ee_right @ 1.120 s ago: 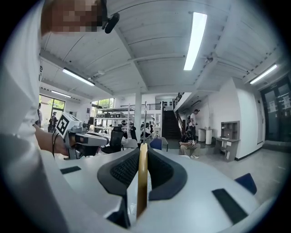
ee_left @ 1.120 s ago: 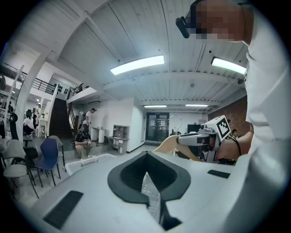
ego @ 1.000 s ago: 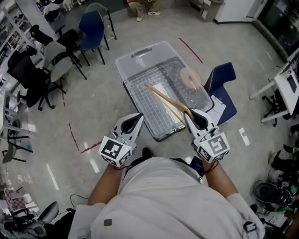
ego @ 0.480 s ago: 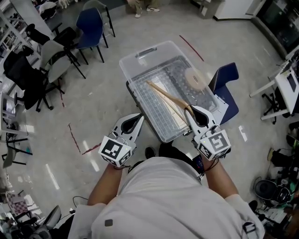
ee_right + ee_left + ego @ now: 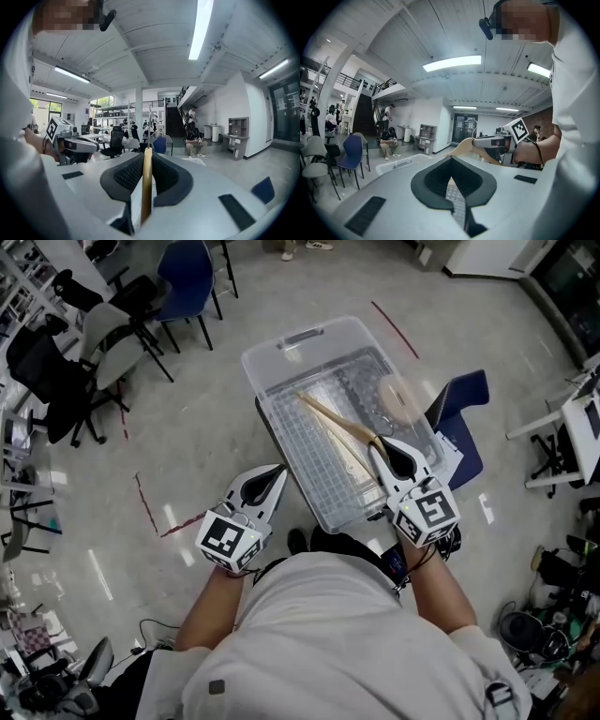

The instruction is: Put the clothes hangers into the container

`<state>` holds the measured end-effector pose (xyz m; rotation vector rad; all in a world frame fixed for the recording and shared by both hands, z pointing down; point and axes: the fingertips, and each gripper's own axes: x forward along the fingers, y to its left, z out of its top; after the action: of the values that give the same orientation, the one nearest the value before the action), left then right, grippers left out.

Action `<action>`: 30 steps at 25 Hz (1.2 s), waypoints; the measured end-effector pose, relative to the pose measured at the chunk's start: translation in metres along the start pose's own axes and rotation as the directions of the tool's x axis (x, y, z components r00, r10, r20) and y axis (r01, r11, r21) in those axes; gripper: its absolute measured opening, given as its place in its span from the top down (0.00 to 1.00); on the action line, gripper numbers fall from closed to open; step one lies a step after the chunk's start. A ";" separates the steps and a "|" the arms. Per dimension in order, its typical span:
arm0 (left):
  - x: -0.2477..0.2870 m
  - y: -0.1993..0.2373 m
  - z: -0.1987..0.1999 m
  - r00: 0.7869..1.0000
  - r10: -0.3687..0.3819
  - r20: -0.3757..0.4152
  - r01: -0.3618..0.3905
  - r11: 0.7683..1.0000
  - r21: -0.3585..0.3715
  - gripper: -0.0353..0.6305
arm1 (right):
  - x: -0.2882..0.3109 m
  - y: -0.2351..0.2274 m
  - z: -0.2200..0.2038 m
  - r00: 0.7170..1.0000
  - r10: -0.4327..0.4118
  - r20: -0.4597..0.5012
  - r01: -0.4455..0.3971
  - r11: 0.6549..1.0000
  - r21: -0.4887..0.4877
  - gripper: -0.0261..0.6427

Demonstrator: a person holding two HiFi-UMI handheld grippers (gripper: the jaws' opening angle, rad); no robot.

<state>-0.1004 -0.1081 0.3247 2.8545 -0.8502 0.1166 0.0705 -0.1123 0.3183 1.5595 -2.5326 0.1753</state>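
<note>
Closest in, both grippers have moved forward and slightly down compared with a second ago. The near short wall of the clear rectangular plastic container (image 5: 339,514) now lies just in front of the person's body. The right gripper (image 5: 377,448) hangs over the container's near right corner instead of short of it. I judge this to be the last part of the carry, with only the lowering and the release left to do. The left gripper (image 5: 279,474) rides beside the container's near left corner, outside the rim. Its own view shows its 2 fingertips together with nothing between them, so it plays no part for now. The right gripper's fingers are nearly closed and clamped on the pale wooden clothes hanger (image 5: 146,187), which shows edge-on between the dark ribbed pads. From that grip the hanger (image 5: 336,420) slants out over the open top towards the far left side. No view shows whether its far end touches the container's grid-patterned bottom, but it looks held above it. Further in, on the right side, is a pale round disc (image 5: 397,397) that I cannot identify. Beyond the right wall a dark blue chair (image 5: 463,395) stands on the grey floor (image 5: 187,446).
</note>
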 end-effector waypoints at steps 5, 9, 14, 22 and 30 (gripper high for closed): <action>0.020 0.015 -0.004 1.000 0.022 -0.016 -0.023 1.000 -0.020 0.92 | 0.031 -0.022 -0.016 0.999 0.020 -0.036 -0.018 0.999 0.029 0.86; 0.031 0.026 -0.009 0.999 0.039 -0.034 -0.040 0.998 -0.039 0.92 | 0.058 -0.039 -0.039 0.996 0.027 -0.085 -0.026 1.000 0.017 0.86; 0.053 0.033 -0.018 0.997 0.056 -0.054 -0.059 0.997 -0.048 0.92 | 0.079 -0.070 -0.076 0.988 0.043 -0.146 -0.032 0.996 0.079 0.86; 0.072 0.048 -0.037 0.992 0.079 -0.095 -0.087 0.992 -0.087 0.92 | 0.124 -0.084 -0.147 0.956 0.105 -0.274 -0.066 0.987 0.147 0.86; 0.089 0.057 -0.057 0.986 0.103 -0.131 -0.119 0.986 -0.120 0.92 | 0.162 -0.087 -0.185 0.911 0.165 -0.377 -0.109 0.980 0.165 0.86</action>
<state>-0.0593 -0.1930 0.3994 2.6508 -0.9546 0.2425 0.0902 -0.2588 0.5331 1.2342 -2.3472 0.6294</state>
